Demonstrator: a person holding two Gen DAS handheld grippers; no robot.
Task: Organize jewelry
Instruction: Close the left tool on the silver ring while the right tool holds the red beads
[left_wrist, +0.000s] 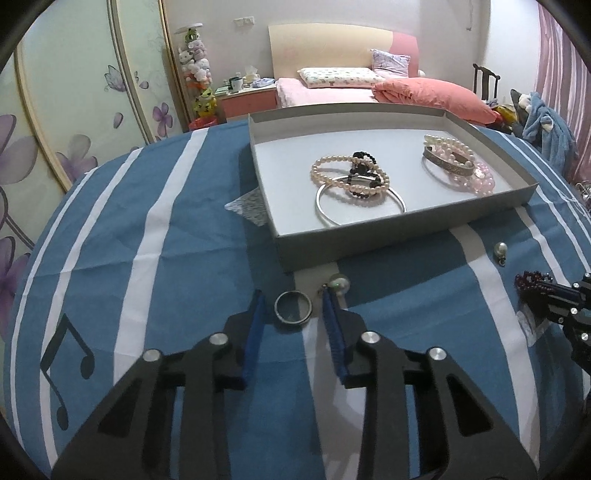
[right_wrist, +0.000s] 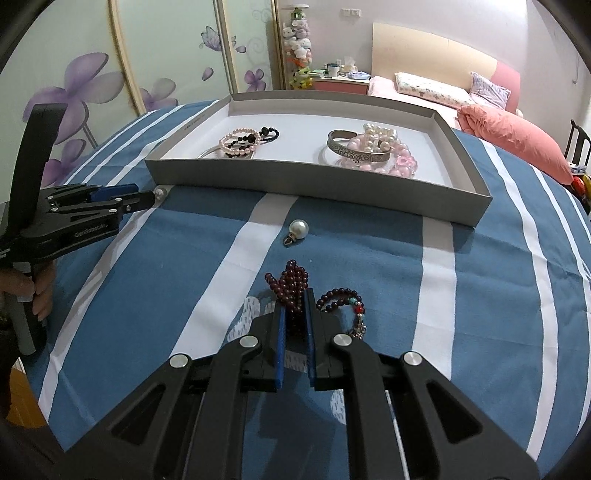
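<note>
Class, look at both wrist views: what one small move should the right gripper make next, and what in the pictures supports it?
Probably lift: the right gripper looks closed on the dark red bead bracelet, which lies on the blue striped cloth, outside the grey tray. Raising it slightly clears the beaded bracelet with a charm beside it before carrying it to the tray.

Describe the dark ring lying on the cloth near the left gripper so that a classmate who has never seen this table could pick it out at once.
Start at the grey tray on the blue striped cloth. Just before its near wall, between the left gripper's open fingers, lies the dark ring. Unlike the pearl pendant beside it, it is a plain metal band, flat and hollow.
</note>
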